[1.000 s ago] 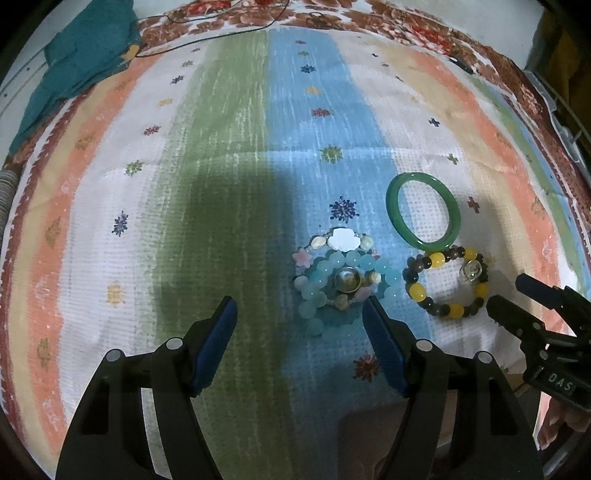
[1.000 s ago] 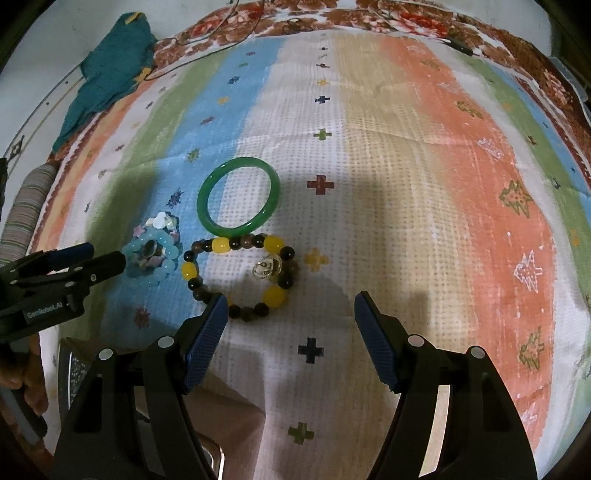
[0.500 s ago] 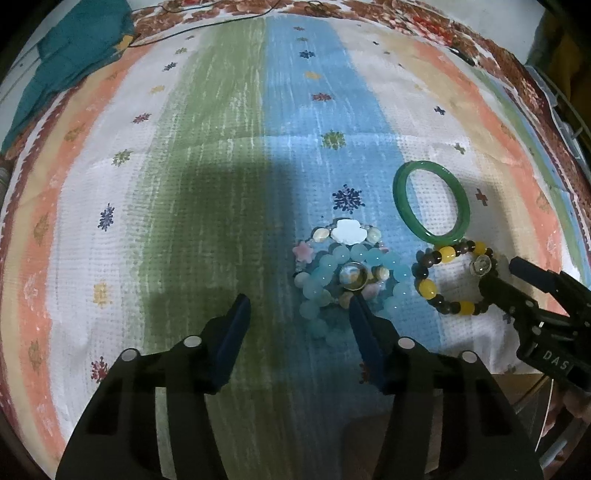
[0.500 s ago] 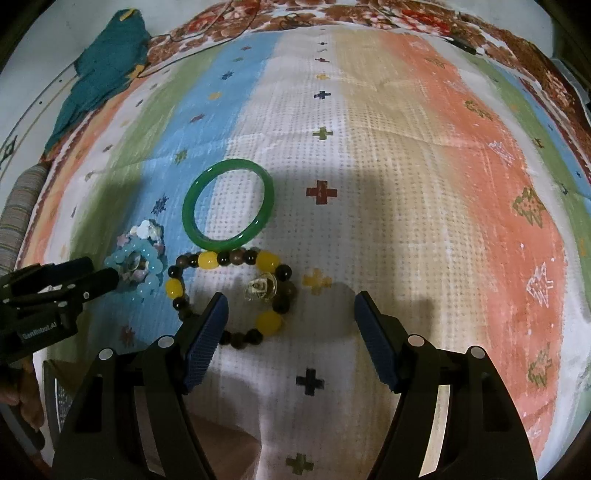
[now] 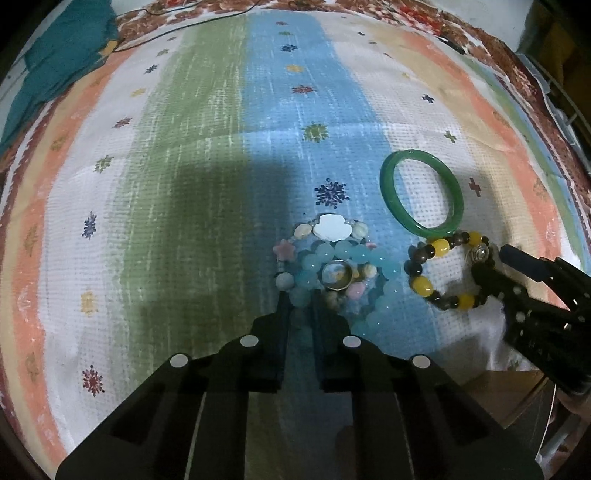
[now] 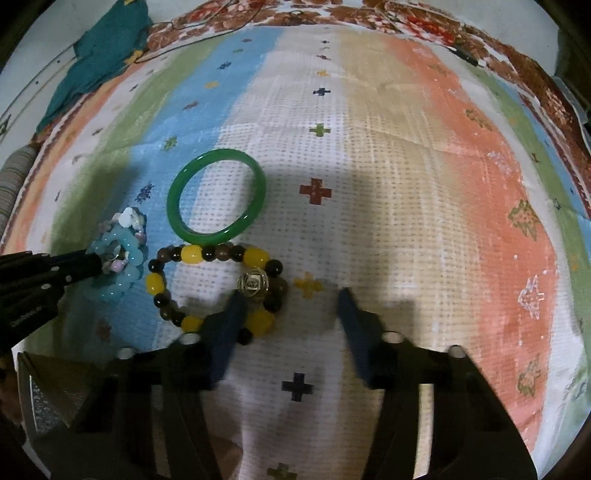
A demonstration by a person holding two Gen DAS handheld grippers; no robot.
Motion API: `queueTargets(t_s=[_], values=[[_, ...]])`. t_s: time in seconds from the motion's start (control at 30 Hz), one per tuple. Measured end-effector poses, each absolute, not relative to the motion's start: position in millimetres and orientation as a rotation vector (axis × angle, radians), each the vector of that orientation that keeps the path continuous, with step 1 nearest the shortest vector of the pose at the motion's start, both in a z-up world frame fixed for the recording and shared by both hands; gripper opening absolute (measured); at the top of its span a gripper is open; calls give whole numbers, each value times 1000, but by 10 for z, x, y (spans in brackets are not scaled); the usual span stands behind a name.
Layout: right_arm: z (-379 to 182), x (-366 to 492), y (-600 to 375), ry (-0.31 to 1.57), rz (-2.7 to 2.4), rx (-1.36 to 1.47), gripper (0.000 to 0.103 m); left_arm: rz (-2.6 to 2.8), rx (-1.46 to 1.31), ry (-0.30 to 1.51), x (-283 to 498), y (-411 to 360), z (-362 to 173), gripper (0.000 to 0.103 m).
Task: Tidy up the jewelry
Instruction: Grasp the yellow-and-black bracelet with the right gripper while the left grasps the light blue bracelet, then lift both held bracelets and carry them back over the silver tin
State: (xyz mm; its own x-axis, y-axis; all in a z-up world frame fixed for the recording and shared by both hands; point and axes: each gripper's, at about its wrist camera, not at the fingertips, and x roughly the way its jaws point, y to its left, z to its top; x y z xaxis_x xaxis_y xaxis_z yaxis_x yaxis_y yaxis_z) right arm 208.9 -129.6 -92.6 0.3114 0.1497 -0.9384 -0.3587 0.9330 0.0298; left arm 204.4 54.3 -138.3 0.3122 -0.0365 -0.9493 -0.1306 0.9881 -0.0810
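A light blue bead bracelet with shells and a round charm lies on the striped cloth; it also shows in the right wrist view. My left gripper has closed on its near beads. A yellow-and-brown bead bracelet with a silver rose charm lies right of it, touching a green bangle behind. My right gripper is open, its left finger over the near beads of the yellow bracelet. The bangle and yellow bracelet also show in the left wrist view.
A striped woven cloth covers the surface. A teal cloth lies at the far left corner, with a dark cord along the far edge. A brown box edge sits at the near right.
My left gripper has closed from wide open onto the blue bracelet's near beads. My right gripper has moved forward and left over the yellow bracelet, still open.
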Motion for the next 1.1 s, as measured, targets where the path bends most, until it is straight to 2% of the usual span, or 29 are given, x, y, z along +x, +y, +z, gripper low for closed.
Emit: queueTargets(t_s=[0.13,1.1], values=[[-918,2077,-1318,1201,343,-202,13,65,-163,1254,2048,533,-1342,11],[-138,1811,-1374,951,339,-185,13,92,15,1074,1851,287,-739,11]])
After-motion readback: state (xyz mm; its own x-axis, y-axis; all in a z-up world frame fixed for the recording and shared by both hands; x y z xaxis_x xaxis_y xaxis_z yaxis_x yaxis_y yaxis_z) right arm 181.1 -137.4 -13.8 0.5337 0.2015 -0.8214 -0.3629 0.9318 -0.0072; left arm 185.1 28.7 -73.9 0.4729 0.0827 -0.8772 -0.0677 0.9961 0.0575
